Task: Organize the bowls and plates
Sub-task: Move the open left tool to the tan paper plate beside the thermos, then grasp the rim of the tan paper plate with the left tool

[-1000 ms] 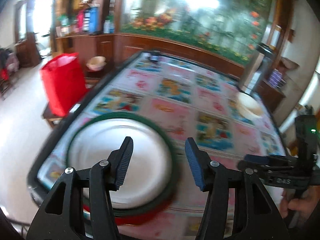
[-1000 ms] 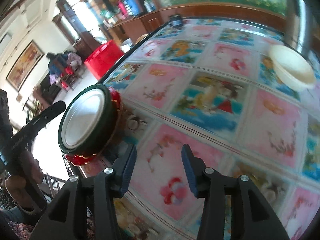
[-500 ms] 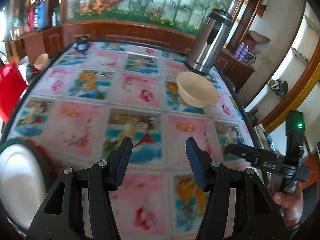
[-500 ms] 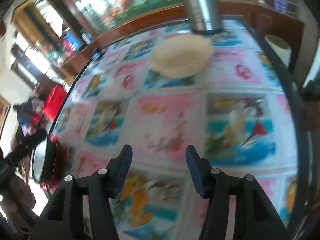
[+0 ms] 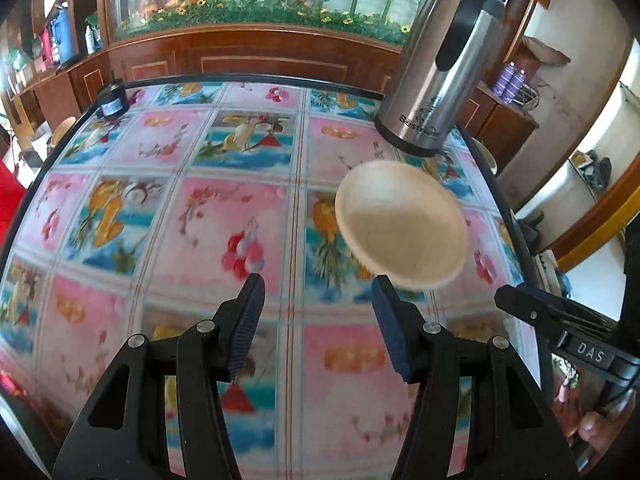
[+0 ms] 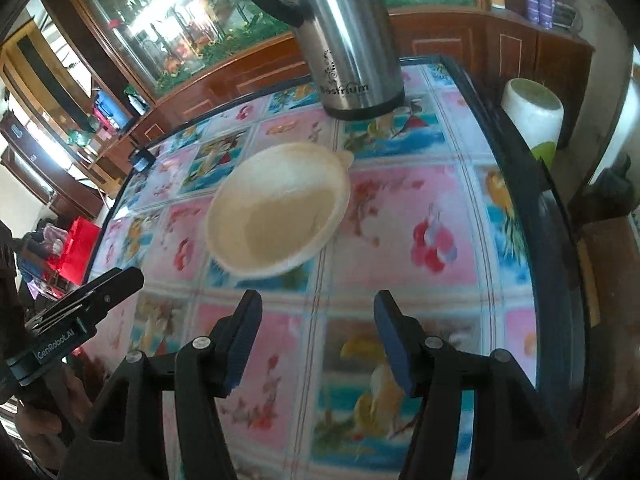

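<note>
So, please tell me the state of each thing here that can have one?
Bowl: upright on the table, empty, not held.
Steel flask: upright, behind the bowl; lid closed in the left wrist view.
Left gripper: open, nothing between the fingers.
Right gripper: open, jaws have just been opening, nothing between them.

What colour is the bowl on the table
Pale cream, plain with no pattern. The bowl shows best in the right wrist view.

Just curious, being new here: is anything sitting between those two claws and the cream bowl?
Nothing visible. Only bare patterned tablecloth lies between either gripper, left or right, and the bowl. The steel flask stands beyond the bowl.
</note>
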`<state>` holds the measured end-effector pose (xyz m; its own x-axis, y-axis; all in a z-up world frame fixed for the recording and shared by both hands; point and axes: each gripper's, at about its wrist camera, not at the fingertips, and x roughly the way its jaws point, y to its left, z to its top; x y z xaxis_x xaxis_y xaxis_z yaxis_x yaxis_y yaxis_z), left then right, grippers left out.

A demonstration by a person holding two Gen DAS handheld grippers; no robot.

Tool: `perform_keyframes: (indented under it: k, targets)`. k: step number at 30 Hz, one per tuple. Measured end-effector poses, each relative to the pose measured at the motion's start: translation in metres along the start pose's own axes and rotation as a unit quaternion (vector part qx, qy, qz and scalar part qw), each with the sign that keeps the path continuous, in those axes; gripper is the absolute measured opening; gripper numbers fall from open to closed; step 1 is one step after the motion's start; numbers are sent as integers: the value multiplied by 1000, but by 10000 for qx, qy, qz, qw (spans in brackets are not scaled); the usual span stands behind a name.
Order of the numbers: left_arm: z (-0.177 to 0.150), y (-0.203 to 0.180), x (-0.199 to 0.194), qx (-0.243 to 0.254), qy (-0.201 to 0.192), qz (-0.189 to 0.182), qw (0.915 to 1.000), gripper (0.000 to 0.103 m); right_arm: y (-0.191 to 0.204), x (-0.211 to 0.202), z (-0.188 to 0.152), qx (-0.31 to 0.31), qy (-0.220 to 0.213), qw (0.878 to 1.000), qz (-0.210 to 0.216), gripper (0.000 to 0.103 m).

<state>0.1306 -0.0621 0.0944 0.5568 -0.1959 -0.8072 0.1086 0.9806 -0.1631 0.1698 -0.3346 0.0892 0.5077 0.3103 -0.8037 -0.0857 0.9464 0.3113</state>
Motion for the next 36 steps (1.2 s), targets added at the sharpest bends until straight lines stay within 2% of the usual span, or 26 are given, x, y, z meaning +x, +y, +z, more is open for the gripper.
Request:
perform_keyframes:
  k: [5,8,18,21,28,29,30,31,33,36]
  targets:
    - [19,-8,23,47,16,93,9999,56,-3,16,22,15,-19,10000,45,59]
    - [26,-12,38,108,53,185,9998,56,-3,31,30,-68,111,9999,-6,59]
    - [33,-16,79,-6,325,91,9994,56,-10,56,46,-176,243,9995,-47,58]
    - [36,-19,86,-11,329,105,9994,56,-9,61,50,-248,287,9993,-12,52]
    - [40,-21,105,-82,368,69,9993,55,-9,75,57,-454,415,9980,-116,23]
    - [40,-20,106,-139,362,80,9992,53,-10,76,57,-483,447,9978,-107,21]
    - [40,-18,108,-190,401,64,9990,34,-10,77,56,-491,461,9977,-79,20]
    - [39,-17,111,-210,480,7,9986,19,-10,77,55,-504,465,9976,-63,19]
    - [37,-18,114,-151,635,-81,9978,15,-9,74,53,-522,468,9975,42,19]
    - [30,-18,103,-51,598,-46,9982,13,-4,69,46,-604,465,9971,-2,19]
